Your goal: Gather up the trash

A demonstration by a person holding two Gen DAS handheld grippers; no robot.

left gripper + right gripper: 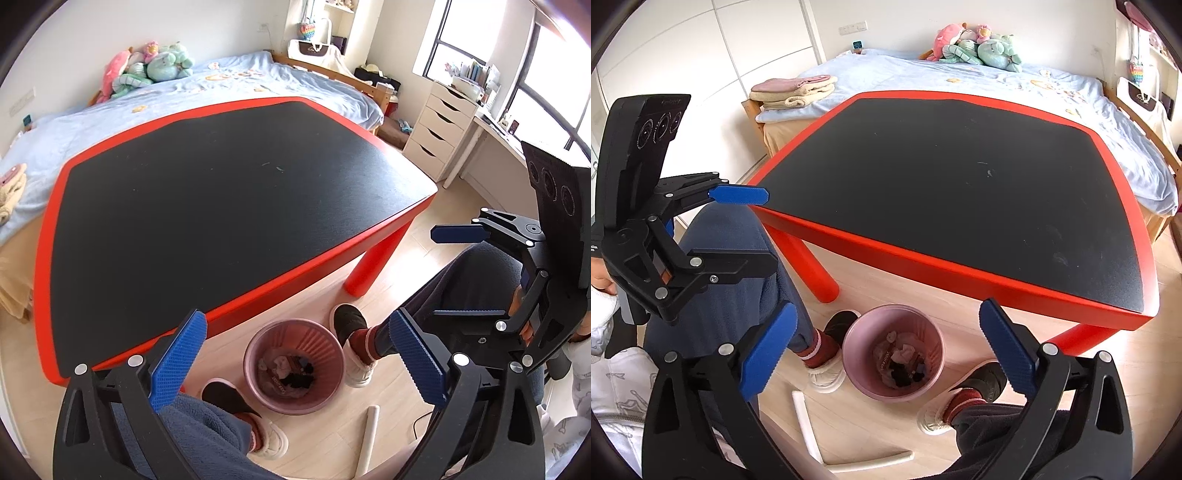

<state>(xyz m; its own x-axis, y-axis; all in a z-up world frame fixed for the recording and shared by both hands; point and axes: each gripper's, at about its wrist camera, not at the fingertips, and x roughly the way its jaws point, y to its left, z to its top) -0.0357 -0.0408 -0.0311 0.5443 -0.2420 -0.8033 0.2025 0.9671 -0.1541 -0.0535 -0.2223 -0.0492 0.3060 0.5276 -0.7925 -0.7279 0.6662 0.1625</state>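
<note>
Pink plastic bin (294, 365) standing on the wood floor, just beside the near edge of the red-rimmed table (221, 206) and between the seated person's two slippered feet. Crumpled scraps of trash (903, 363), pale and dark, lie at its bottom. Such scraps are judged light, soft and easily crushed; each would be best pinched across its bulkiest fold, with no great force needed. The ribbed bin itself looks thin-walled and light, and would be taken by its rim. No loose litter can be made out on the black tabletop. Left gripper (295, 363) held above the bin, jaws spread wide, nothing between the blue pads (177, 362). Right gripper (886, 352) likewise poised over the bin, jaws fully apart and empty, touching nothing.
</note>
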